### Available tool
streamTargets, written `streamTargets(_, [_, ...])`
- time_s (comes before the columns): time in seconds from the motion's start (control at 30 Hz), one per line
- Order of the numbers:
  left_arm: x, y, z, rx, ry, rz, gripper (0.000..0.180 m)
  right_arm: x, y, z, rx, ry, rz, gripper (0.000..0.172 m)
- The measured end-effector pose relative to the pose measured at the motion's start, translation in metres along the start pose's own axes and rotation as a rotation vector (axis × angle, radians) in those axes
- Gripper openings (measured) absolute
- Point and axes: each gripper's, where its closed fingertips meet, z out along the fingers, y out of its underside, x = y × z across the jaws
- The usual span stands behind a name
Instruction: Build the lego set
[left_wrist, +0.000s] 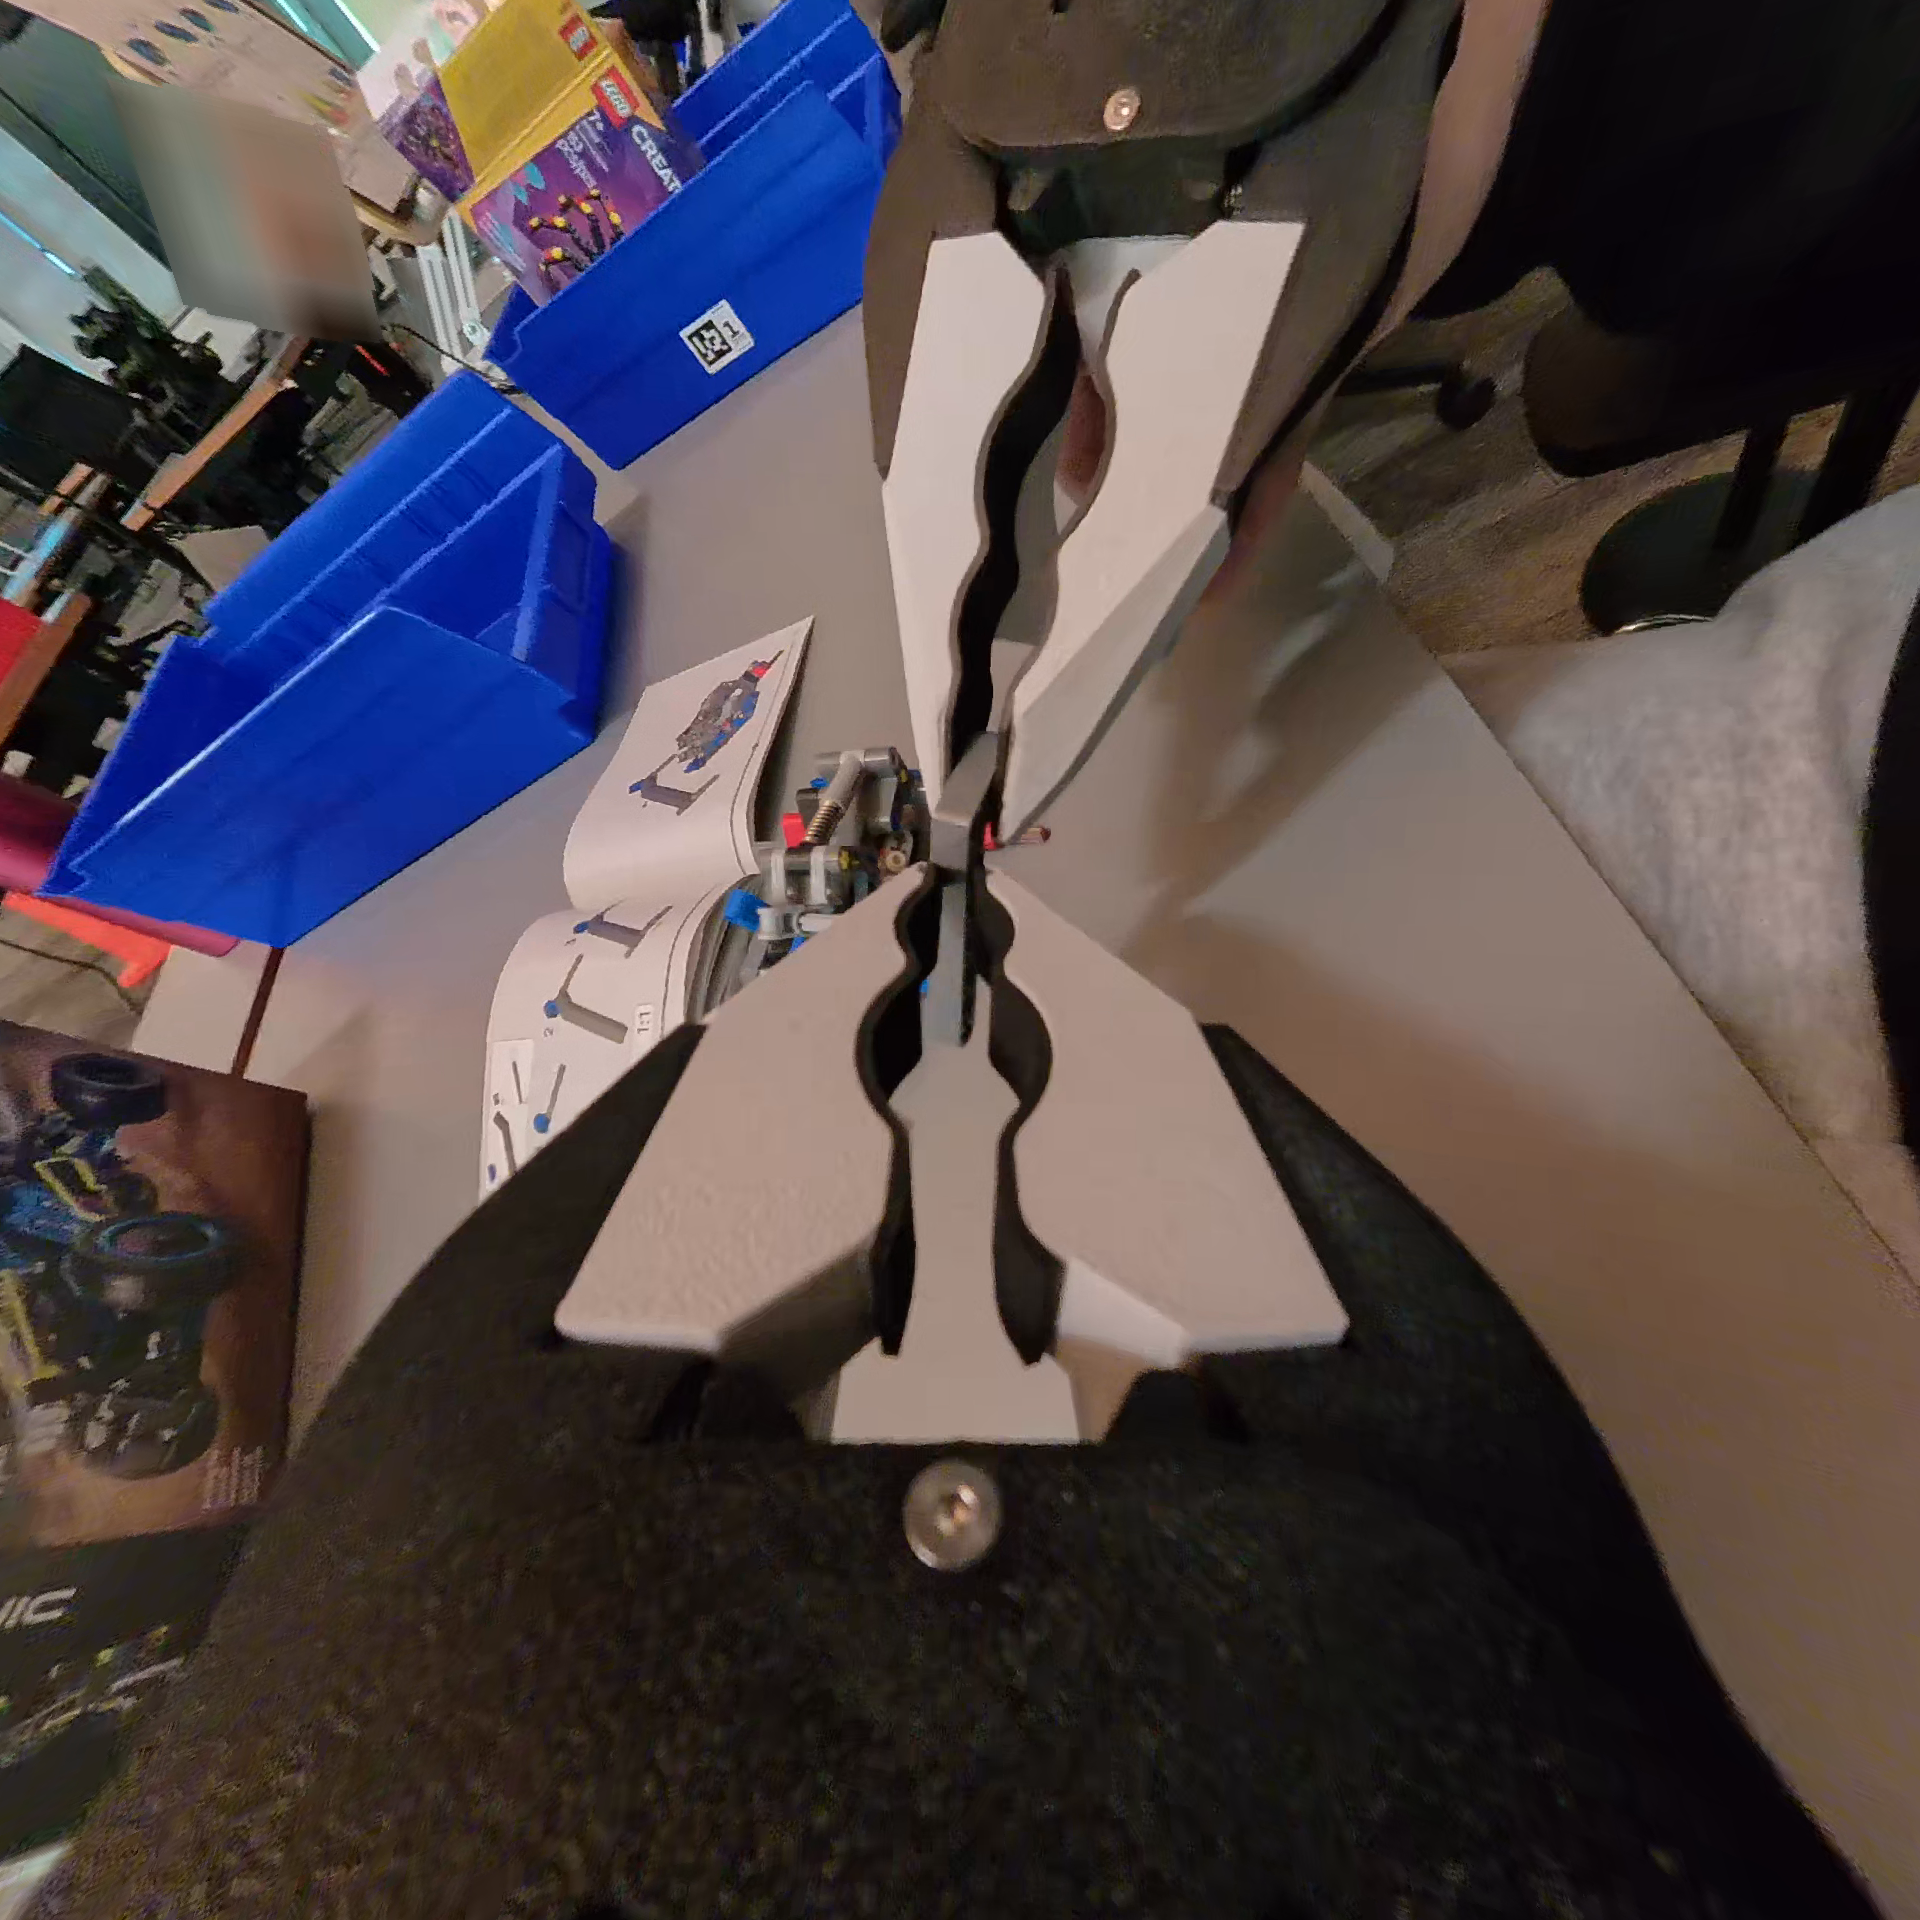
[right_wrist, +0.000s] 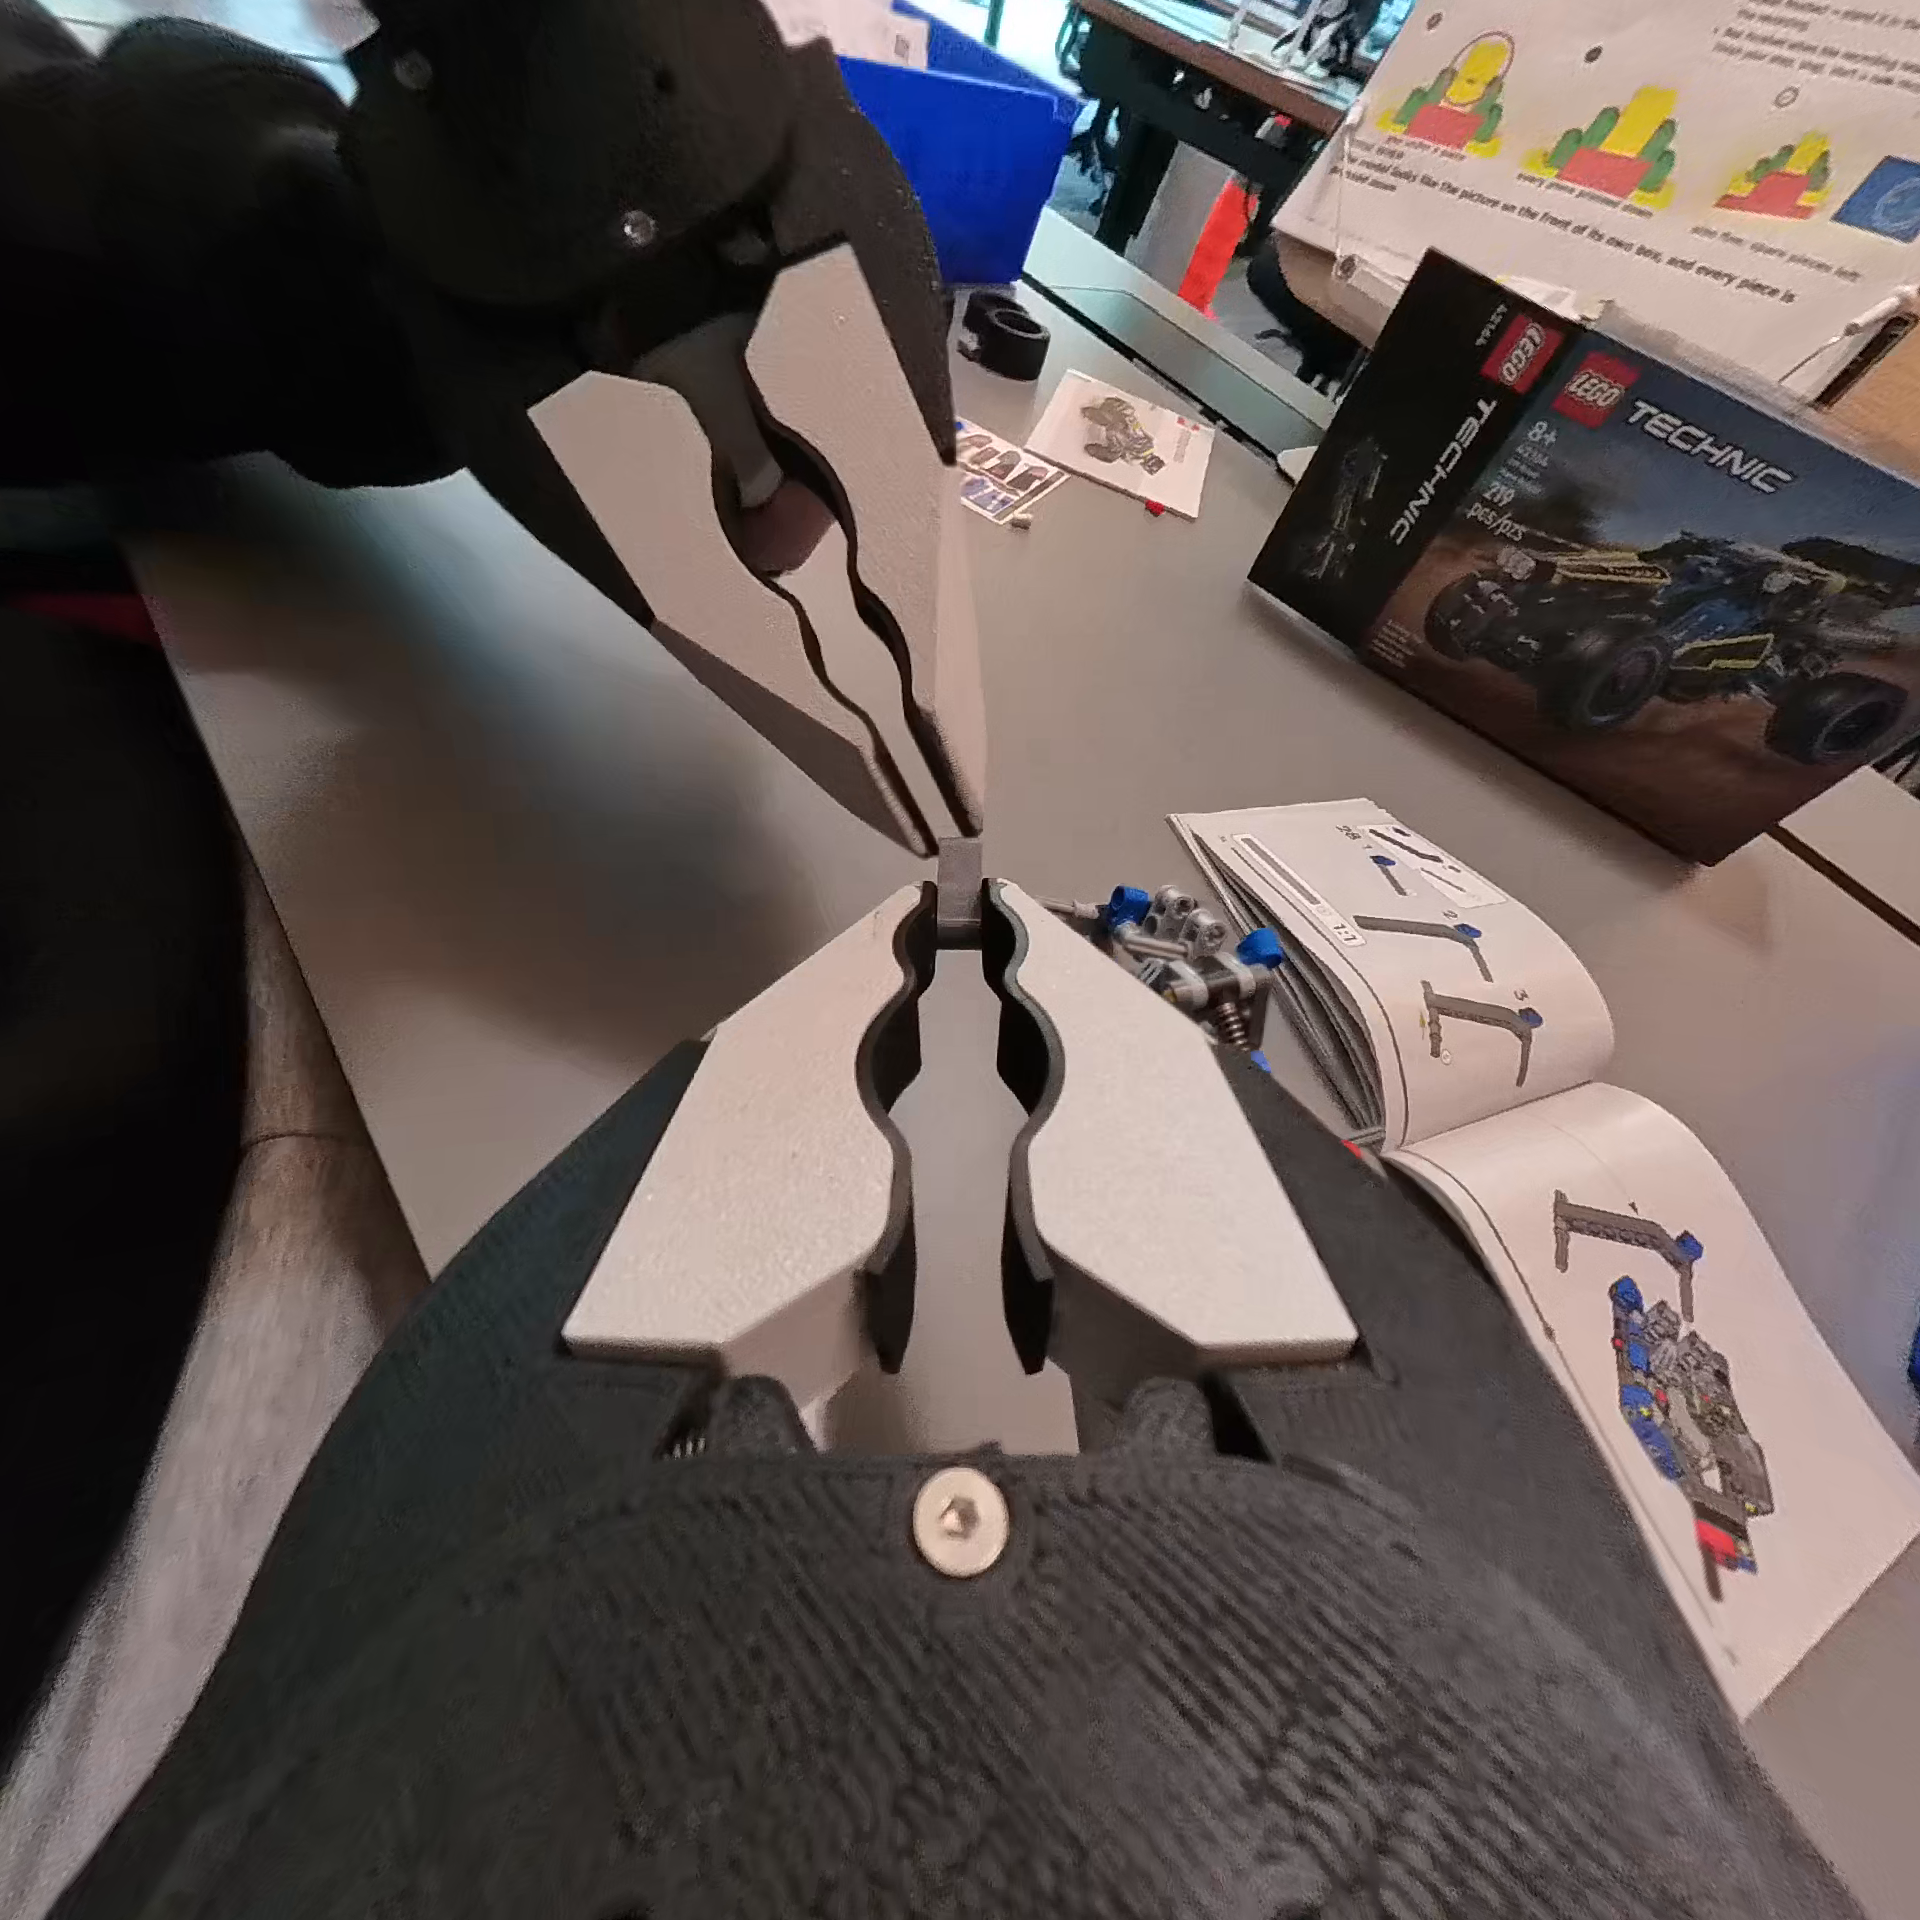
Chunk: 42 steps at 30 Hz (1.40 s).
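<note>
Grey beam (right_wrist: 961, 902), ends hidden between fingers (right_wrist: 1049, 997)

Looking forward along each gripper's fingers from close behind, tilted down at the grey table (left_wrist: 1403, 935); facing each other nearly head-on, sharing the open booklet (right_wrist: 1507, 1039) and the fingertips' meeting point.

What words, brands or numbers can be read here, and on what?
I do not copy writing out; these things bear it:
Dark toy box: brand logo, title, numbers, legible.
Booklet: small step numbers.
Poster: printed lines, mostly too small.
Blue bin: code sticker with a digit.
Yellow and purple boxes: brand marks, partly cut off.
Sticker sheet: too blurred.
</note>
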Motion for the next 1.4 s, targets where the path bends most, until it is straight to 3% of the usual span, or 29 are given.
streamTargets(0.23, [0.001,0.005,-0.001,0.004,0.089,0.023,0.005,-0.001,0.002,0.006,-0.083,-0.072,-0.085,0.005])
streamTargets(0.37, [0.004,0.004,-0.003,0.047,0.135,-0.013,0.026,-0.008,0.003,0.01,-0.075,-0.113,-0.156,0.005])
streamTargets(0.43, [0.005,0.003,-0.004,0.051,0.157,-0.049,0.005,-0.008,0.002,0.012,-0.065,-0.107,-0.169,0.005])
streamTargets(0.53, [0.0,0.004,-0.002,0.046,0.13,-0.036,0.005,-0.004,0.002,0.013,-0.057,-0.084,-0.175,0.005])
streamTargets(0.67, [-0.012,0.004,-0.003,0.077,0.104,-0.139,0.005,0.012,-0.007,0.008,0.019,0.016,-0.201,0.013])
streamTargets(0.8, [-0.013,0.005,-0.005,0.152,0.137,-0.231,0.005,0.01,-0.009,0.008,0.039,-0.057,-0.124,0.006])
streamTargets(0.97, [-0.008,0.013,-0.002,0.128,0.16,-0.159,0.011,0.009,-0.001,0.015,0.012,-0.075,-0.148,0.006])
streamTargets(1.17, [-0.01,0.024,0.007,0.058,0.174,-0.148,0.005,0.009,0.008,0.021,-0.016,-0.103,-0.177,0.006])
streamTargets(1.4, [-0.013,0.013,0.008,0.115,0.163,-0.148,0.008,0.014,0.001,0.013,0.056,-0.1,-0.121,0.005])
